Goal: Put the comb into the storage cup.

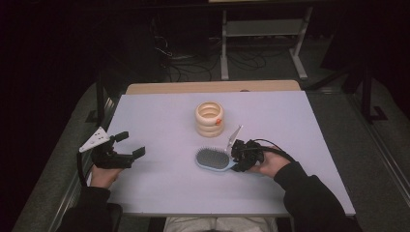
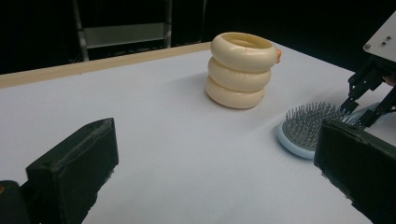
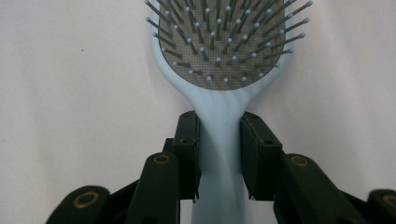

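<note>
A light blue hairbrush (image 1: pixel 212 158) lies bristles-up on the white table (image 1: pixel 159 111), to the right of centre. Its handle points right into my right gripper (image 1: pixel 235 157). In the right gripper view both black pads press on the brush's handle (image 3: pixel 219 154) just below the bristled head (image 3: pixel 224 46), so my right gripper (image 3: pixel 219 126) is shut on it. My left gripper (image 1: pixel 131 143) rests at the table's left side, open with nothing between its jaws. In the left gripper view the hairbrush (image 2: pixel 308 128) lies ahead to the right of that gripper (image 2: pixel 215 154).
A stack of three cream rings (image 1: pixel 210 118) with a small orange spot stands behind the brush near the table's middle, also ahead in the left gripper view (image 2: pixel 242 70). A wooden strip (image 1: pixel 212 87) runs along the far edge. Beyond it are cables and a metal frame on a dark floor.
</note>
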`<action>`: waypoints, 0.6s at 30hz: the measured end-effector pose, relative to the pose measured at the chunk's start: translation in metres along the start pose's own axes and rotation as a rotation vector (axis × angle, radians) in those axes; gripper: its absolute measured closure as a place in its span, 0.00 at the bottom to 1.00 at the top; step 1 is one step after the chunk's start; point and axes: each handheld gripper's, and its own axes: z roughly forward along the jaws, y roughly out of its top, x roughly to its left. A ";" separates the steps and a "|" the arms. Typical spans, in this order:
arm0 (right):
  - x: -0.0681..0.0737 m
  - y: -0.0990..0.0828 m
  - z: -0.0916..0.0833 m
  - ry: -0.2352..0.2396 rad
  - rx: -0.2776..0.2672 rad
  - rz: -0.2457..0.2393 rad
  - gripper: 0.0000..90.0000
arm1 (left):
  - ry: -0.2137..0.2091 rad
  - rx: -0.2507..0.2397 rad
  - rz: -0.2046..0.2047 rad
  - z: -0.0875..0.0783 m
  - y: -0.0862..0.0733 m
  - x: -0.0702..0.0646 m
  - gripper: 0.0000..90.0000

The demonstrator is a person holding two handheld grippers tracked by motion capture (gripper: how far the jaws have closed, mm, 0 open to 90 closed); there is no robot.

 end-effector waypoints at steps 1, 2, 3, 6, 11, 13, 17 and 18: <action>0.000 0.000 0.000 0.008 -0.002 -0.001 0.76 | 0.001 0.001 -0.001 0.000 0.000 0.000 0.00; -0.001 0.000 -0.001 0.012 -0.003 -0.003 0.76 | 0.000 0.001 0.000 0.000 0.000 0.000 0.00; 0.000 0.000 -0.002 0.008 -0.006 -0.004 0.76 | 0.000 0.000 0.000 0.000 0.000 0.000 0.00; -0.001 0.000 -0.007 0.002 -0.032 -0.001 0.76 | 0.000 0.001 -0.002 0.000 0.000 0.000 0.00; -0.002 0.000 -0.019 -0.005 -0.075 0.006 0.76 | 0.001 0.002 -0.001 0.000 0.000 0.000 0.00; -0.002 0.000 -0.024 -0.013 -0.091 0.005 0.76 | 0.001 0.002 -0.001 0.000 0.000 0.000 0.00; -0.003 0.001 -0.033 -0.022 -0.110 0.005 0.76 | 0.001 0.002 -0.002 0.000 0.000 0.000 0.00; -0.003 0.002 -0.035 -0.026 -0.116 0.004 0.76 | 0.001 0.002 -0.003 0.000 0.000 0.000 0.00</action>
